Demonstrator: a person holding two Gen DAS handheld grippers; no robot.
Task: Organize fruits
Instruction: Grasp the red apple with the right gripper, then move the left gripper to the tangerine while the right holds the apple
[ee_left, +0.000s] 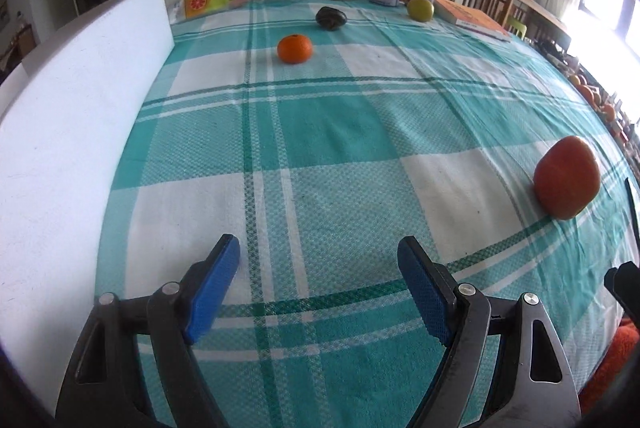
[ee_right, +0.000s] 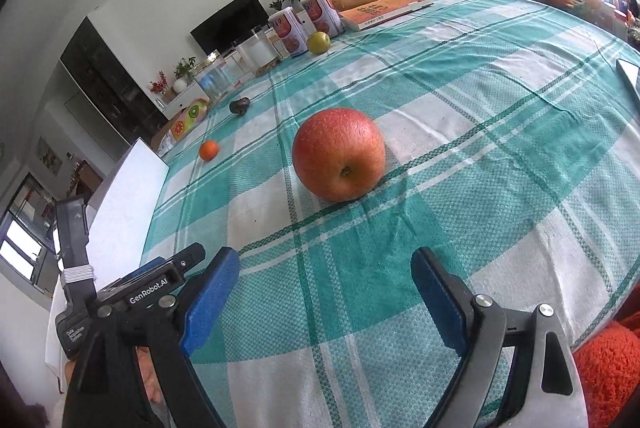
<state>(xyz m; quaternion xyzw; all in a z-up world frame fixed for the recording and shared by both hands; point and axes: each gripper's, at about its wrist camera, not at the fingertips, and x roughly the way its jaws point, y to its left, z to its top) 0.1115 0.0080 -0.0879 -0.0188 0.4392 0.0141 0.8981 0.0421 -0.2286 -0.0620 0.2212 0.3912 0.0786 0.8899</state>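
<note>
The right claw (ee_right: 324,292) is spread wide, facing the apple (ee_right: 338,155). It should slide forward so both sides hug the apple. The left claw (ee_left: 320,268) is spread too, holding nothing.

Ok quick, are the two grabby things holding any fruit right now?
Left gripper: open, holding nothing.
Right gripper: open, holding nothing; the red apple sits on the tablecloth ahead of its fingers.

Left gripper (ee_left: 320,248) hovers with jaws spread over the cloth (ee_left: 340,156), nothing between them. From the mandarin (ee_left: 295,49): avocado (ee_left: 331,17) just behind, lime (ee_left: 420,9) behind to the right, apple (ee_left: 567,178) well nearer, far right, foam board (ee_left: 80,100) left
</note>
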